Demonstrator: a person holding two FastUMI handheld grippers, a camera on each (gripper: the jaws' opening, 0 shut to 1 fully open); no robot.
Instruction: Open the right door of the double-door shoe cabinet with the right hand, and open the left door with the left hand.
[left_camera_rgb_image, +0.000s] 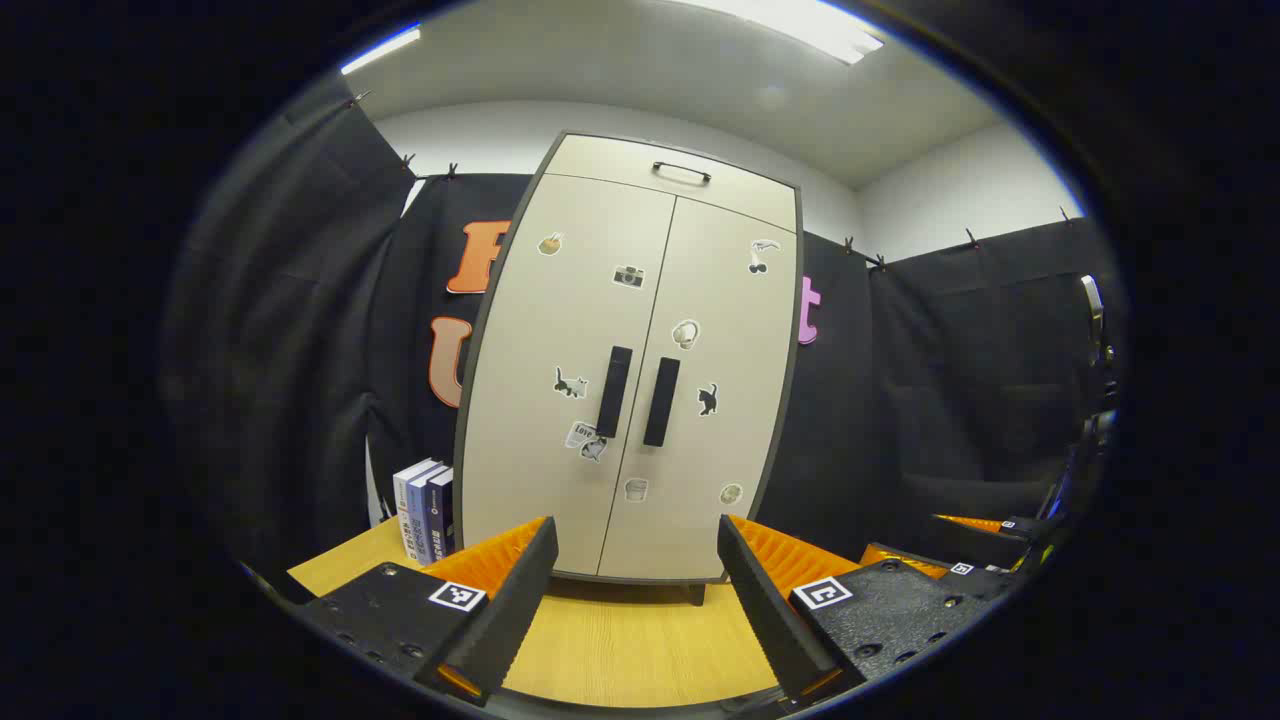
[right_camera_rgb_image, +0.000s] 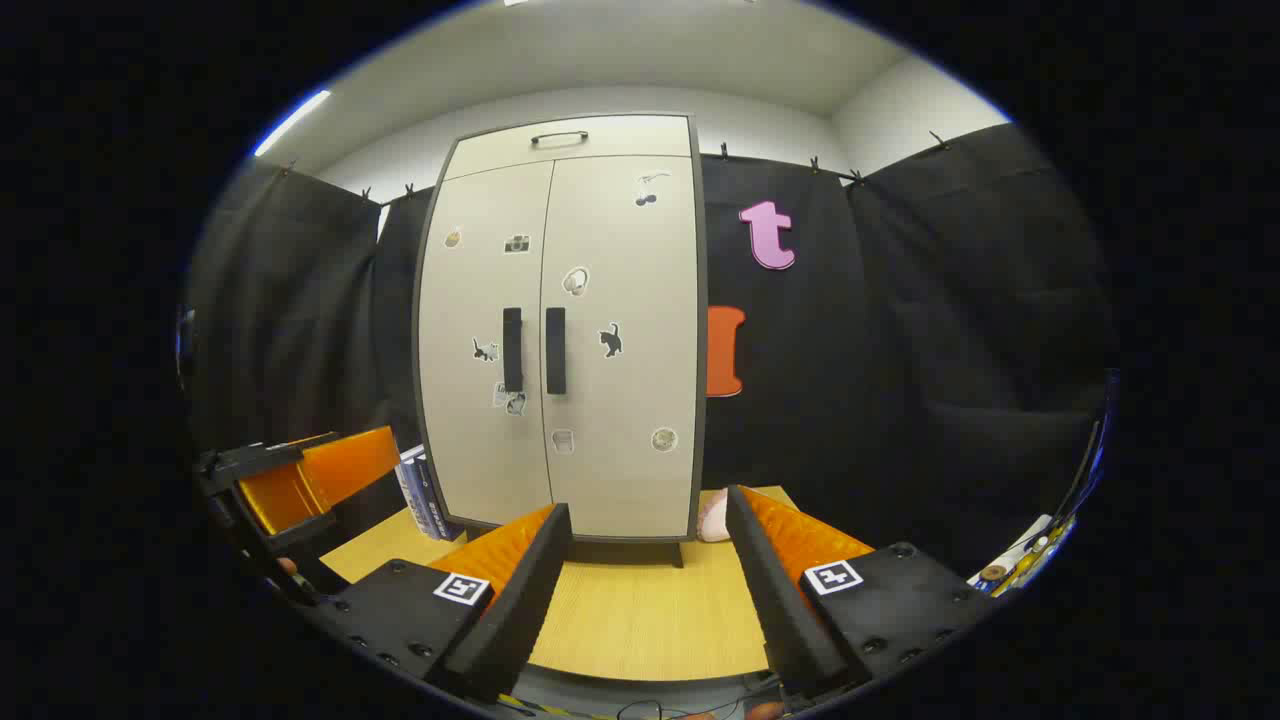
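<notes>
A cream double-door shoe cabinet (left_camera_rgb_image: 620, 370) (right_camera_rgb_image: 560, 330) stands upright on the wooden table, both doors closed. Two dark vertical handles sit side by side at the centre seam: the left door handle (left_camera_rgb_image: 613, 391) (right_camera_rgb_image: 512, 349) and the right door handle (left_camera_rgb_image: 661, 401) (right_camera_rgb_image: 555, 350). Small stickers dot both doors. My left gripper (left_camera_rgb_image: 633, 580) hangs open in front of the cabinet's base, well short of the handles. My right gripper (right_camera_rgb_image: 645, 565) is open too, low over the table before the right door. The left gripper (right_camera_rgb_image: 290, 490) also shows at the left of the right gripper view.
The wooden table (left_camera_rgb_image: 620, 640) (right_camera_rgb_image: 650, 610) stretches between me and the cabinet. Several books (left_camera_rgb_image: 425, 510) (right_camera_rgb_image: 420, 495) stand upright against the cabinet's left side. A pale pink object (right_camera_rgb_image: 712, 520) lies at the cabinet's right foot. Black cloth walls surround the booth.
</notes>
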